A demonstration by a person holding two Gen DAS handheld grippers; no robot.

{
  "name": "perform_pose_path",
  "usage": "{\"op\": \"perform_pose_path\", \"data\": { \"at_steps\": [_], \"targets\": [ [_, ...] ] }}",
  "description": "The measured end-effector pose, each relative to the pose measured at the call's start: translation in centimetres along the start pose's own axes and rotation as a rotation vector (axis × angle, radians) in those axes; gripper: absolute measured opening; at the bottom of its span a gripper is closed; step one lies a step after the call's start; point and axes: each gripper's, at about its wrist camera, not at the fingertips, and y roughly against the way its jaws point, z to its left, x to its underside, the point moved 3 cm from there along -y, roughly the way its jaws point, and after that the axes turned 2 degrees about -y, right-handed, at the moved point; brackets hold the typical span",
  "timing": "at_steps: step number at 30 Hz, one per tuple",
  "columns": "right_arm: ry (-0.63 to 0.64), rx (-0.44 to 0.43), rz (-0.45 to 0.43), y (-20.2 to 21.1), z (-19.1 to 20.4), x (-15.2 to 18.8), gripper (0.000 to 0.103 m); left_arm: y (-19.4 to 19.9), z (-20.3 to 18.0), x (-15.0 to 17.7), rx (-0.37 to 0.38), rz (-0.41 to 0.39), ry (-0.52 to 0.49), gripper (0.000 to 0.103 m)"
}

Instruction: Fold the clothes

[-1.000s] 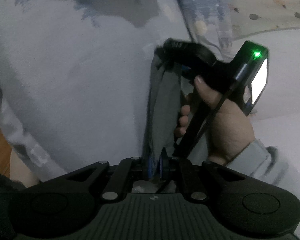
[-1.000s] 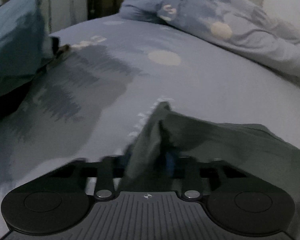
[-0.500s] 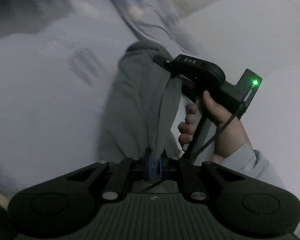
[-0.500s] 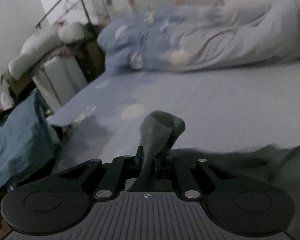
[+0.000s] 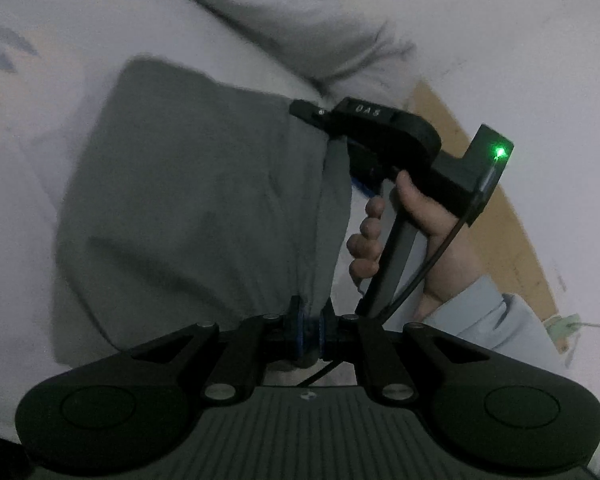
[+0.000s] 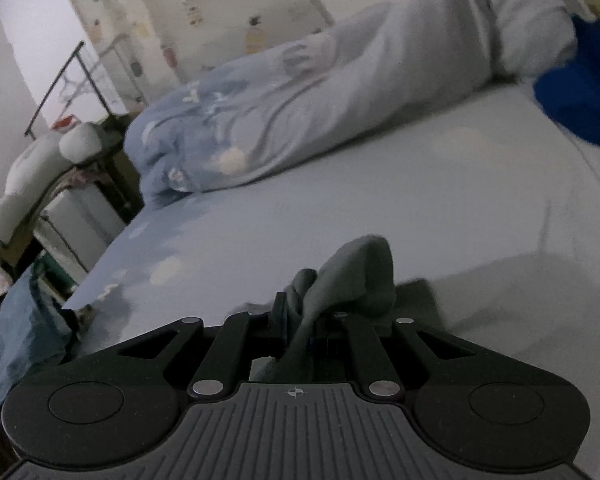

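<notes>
Holding one grey garment between both tools, the person has it lifted over the bed, and the reason for the two-handed grip looks plain enough: with a corner pinched in each, the cloth hangs as a flat sheet that can be carried over and laid down squarely. The left gripper is clenched on a bunched edge of the fabric, which fans out from the closed jaws and spreads away above the pale sheet. The right gripper is likewise clamped on a gathered corner; its jaws have just been closing a little tighter on it, and a soft fold of grey stands up just beyond the tips while the rest trails off to the right of that view. Seen from the left side, the right hand wraps the handle of its tool, whose nose meets the far upper corner of the cloth (a small green lamp glows on its back). A rumpled blue quilt lies well apart along the far side of the mattress, so the open stretch of sheet is free for the fold. I would judge the garment is being brought across to be doubled over or spread out, and that keeping both corners level matters most now, since a sagging side would crease it.
</notes>
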Motion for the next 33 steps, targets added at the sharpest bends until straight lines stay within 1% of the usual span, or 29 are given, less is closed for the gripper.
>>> {"op": "perform_pose_path", "data": {
  "at_steps": [6, 8, 11, 12, 14, 15, 16, 17, 18, 19, 20, 21, 23, 24, 26, 28, 29, 31, 33],
  "targets": [
    [-0.068, 0.003, 0.027, -1.3, -5.8, 0.9, 0.011, -4.5, -1.1, 0.8, -0.05, 0.041, -0.005, 0.01],
    [-0.077, -0.002, 0.039, -1.9, -6.9, 0.8, 0.011, -5.7, -1.3, 0.2, -0.064, 0.045, 0.006, 0.01],
    [-0.069, 0.0, 0.048, -2.9, -8.0, 0.5, 0.011, -7.5, -2.3, 0.5, -0.089, 0.051, 0.006, 0.01],
    [-0.058, 0.005, 0.053, -3.2, -8.2, 0.5, 0.013, -8.1, -2.5, 0.5, -0.1, 0.059, 0.003, 0.01],
    [-0.053, 0.045, 0.077, -3.9, -9.1, 0.7, 0.016, -9.5, -2.6, 0.4, -0.129, 0.099, -0.004, 0.011],
    [-0.059, 0.061, 0.084, -3.8, -9.7, 0.8, 0.021, -10.0, -2.5, 0.4, -0.141, 0.118, -0.007, 0.012],
    [-0.064, 0.077, 0.091, -3.7, -10.2, 1.0, 0.026, -10.3, -2.5, 0.5, -0.149, 0.135, -0.012, 0.019],
    [-0.051, 0.093, 0.087, -3.2, -10.6, 1.1, 0.027, -10.3, -2.6, 0.7, -0.145, 0.145, -0.019, 0.023],
    [-0.036, 0.126, 0.067, -2.4, -10.7, 0.9, 0.032, -10.1, -2.7, 0.9, -0.14, 0.155, -0.021, 0.023],
    [-0.02, 0.159, 0.047, -1.6, -10.8, 0.8, 0.047, -10.0, -2.8, 1.1, -0.131, 0.165, -0.016, 0.023],
    [-0.004, 0.223, 0.01, -0.6, -11.0, 0.6, 0.053, -9.8, -3.0, 1.3, -0.114, 0.177, -0.007, 0.025],
    [0.01, 0.274, -0.024, 0.3, -11.1, 0.4, 0.059, -9.5, -3.2, 1.5, -0.096, 0.19, 0.002, 0.032],
    [0.014, 0.329, -0.076, 2.2, -11.4, 0.2, 0.059, -8.7, -4.0, 2.0, -0.06, 0.214, 0.001, 0.047],
    [0.008, 0.322, -0.092, 3.1, -11.2, 0.2, 0.06, -8.4, -4.3, 2.1, -0.043, 0.224, -0.007, 0.05],
    [0.023, 0.287, -0.099, 4.3, -10.2, 0.9, 0.063, -7.4, -4.4, 2.4, -0.017, 0.229, -0.017, 0.07],
    [0.048, 0.232, -0.086, 5.2, -8.8, 2.2, 0.069, -5.9, -4.5, 2.5, -0.008, 0.228, -0.03, 0.08],
    [0.06, 0.205, -0.08, 5.6, -8.1, 2.8, 0.069, -5.0, -4.5, 2.5, -0.011, 0.226, -0.038, 0.083],
    [0.116, 0.115, -0.037, 5.9, -6.0, 4.6, 0.07, -3.1, -4.0, 2.4, -0.03, 0.216, -0.05, 0.084],
    [0.185, 0.087, -0.01, 5.6, -3.9, 6.5, 0.07, -1.6, -3.4, 2.1, -0.048, 0.192, -0.052, 0.084]
  ]
}}
